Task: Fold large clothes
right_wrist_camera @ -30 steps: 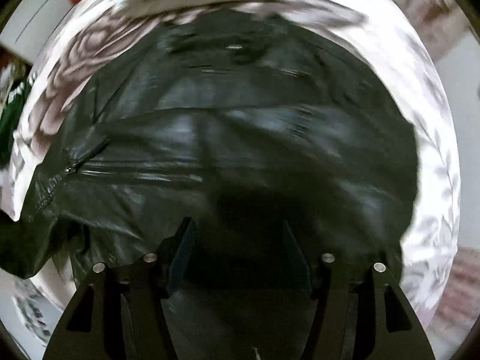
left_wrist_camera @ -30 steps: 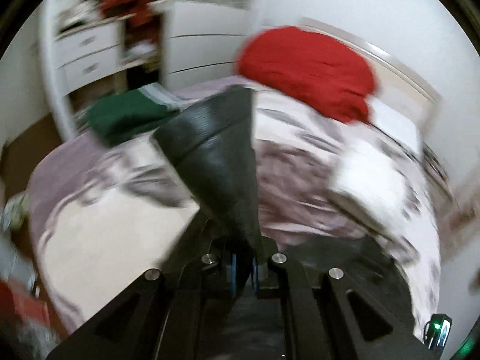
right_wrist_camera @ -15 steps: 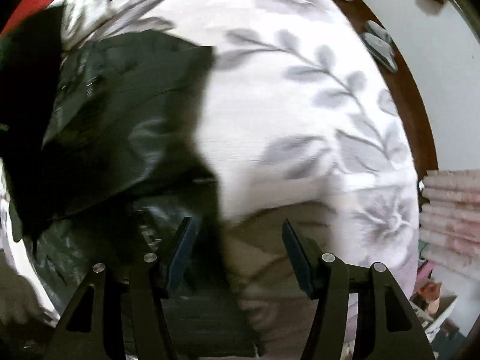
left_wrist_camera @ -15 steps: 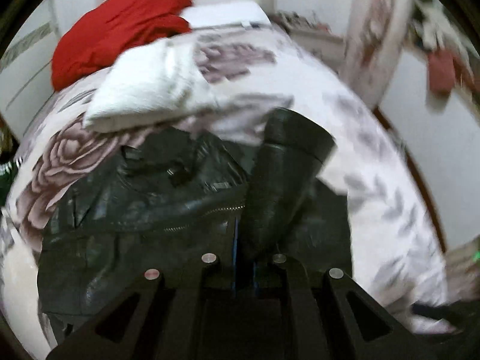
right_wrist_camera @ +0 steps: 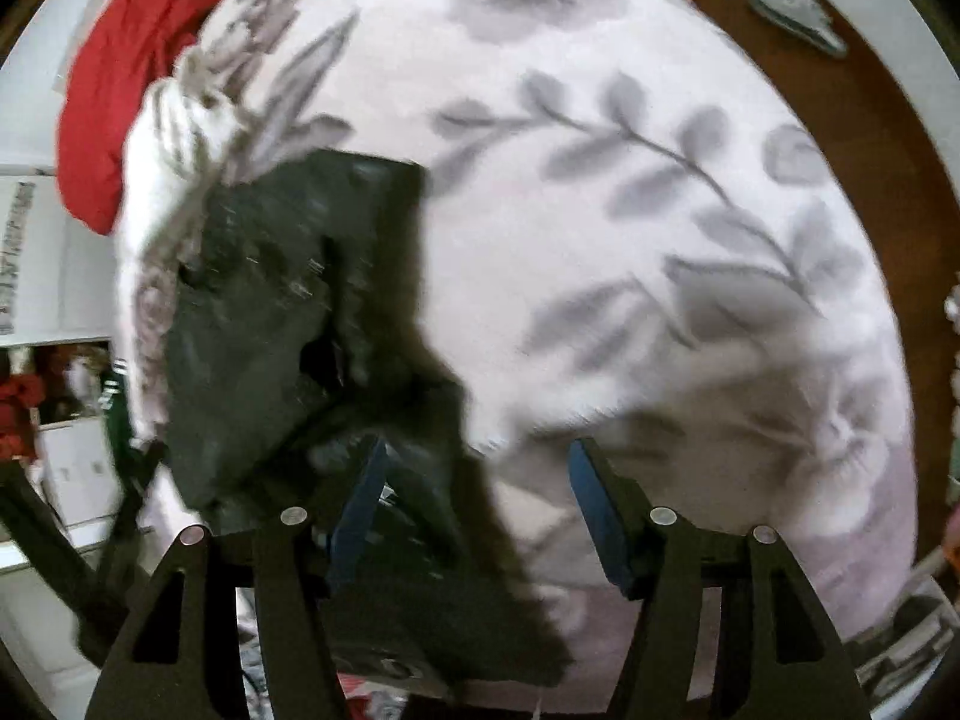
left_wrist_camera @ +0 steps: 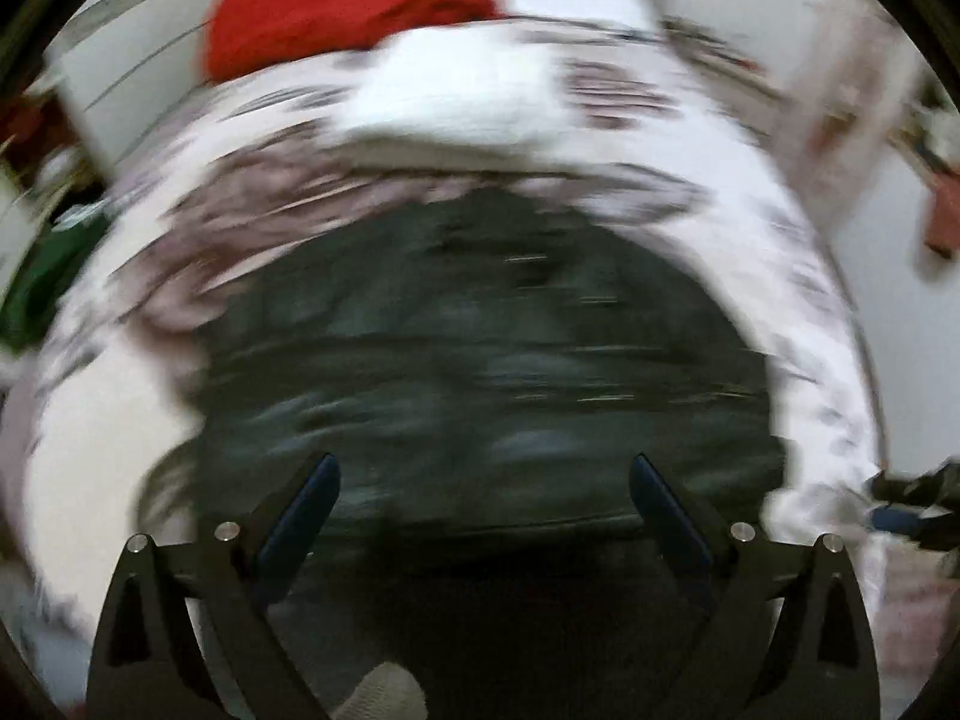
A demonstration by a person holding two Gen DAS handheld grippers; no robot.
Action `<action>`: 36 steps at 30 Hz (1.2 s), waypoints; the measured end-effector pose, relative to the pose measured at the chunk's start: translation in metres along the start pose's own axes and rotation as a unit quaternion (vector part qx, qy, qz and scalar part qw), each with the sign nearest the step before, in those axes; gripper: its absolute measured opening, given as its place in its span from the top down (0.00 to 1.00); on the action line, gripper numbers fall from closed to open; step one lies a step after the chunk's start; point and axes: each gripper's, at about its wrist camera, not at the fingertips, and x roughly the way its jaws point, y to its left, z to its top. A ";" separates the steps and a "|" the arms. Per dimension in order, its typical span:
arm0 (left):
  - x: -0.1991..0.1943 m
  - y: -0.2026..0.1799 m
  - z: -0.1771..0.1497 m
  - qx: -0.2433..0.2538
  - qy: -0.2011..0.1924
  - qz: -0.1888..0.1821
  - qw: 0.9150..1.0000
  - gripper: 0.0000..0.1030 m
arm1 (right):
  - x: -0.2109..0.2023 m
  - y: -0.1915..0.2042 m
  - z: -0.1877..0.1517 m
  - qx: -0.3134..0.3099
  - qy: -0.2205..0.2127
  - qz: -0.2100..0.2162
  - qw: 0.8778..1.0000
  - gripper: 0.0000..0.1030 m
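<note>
A black leather jacket [left_wrist_camera: 480,372] lies on the bed with its floral cover [left_wrist_camera: 798,276]; the left wrist view is blurred by motion. My left gripper [left_wrist_camera: 483,480] is open above the jacket's near edge and holds nothing. In the right wrist view the jacket [right_wrist_camera: 282,324] lies at the left, folded, with its near edge running under the left finger. My right gripper [right_wrist_camera: 477,474] is open over the jacket's right edge and the bare cover [right_wrist_camera: 630,192].
A white pillow [left_wrist_camera: 462,102] and a red blanket [left_wrist_camera: 348,12] lie at the bed's head. A green garment [left_wrist_camera: 36,282] lies at the far left. Wooden floor [right_wrist_camera: 840,108] with a pair of slippers [right_wrist_camera: 792,6] runs along the bed's right side.
My left gripper has let go of the black sleeve and opened wide; the sleeve now lies on the jacket. Both cameras have swung, and the right gripper stays open.
</note>
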 end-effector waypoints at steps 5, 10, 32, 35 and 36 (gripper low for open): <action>0.047 0.090 -0.012 -0.071 0.054 0.136 0.987 0.04 | 0.035 0.061 0.032 -0.041 0.024 0.061 0.997 0.37; 0.104 0.140 -0.022 -0.093 0.093 0.150 0.980 0.00 | 0.098 0.107 0.042 -0.087 0.088 0.027 0.992 0.48; 0.041 0.187 -0.177 -0.191 0.172 -0.065 0.964 0.66 | 0.129 0.019 -0.114 -0.006 0.210 -0.042 0.977 0.45; 0.038 0.179 -0.170 -0.188 0.149 -0.079 0.968 0.88 | 0.131 0.018 -0.131 0.025 0.184 -0.009 0.983 0.70; 0.034 0.180 -0.166 -0.184 0.138 -0.079 0.970 0.89 | 0.130 0.017 -0.134 0.039 0.182 0.005 0.982 0.85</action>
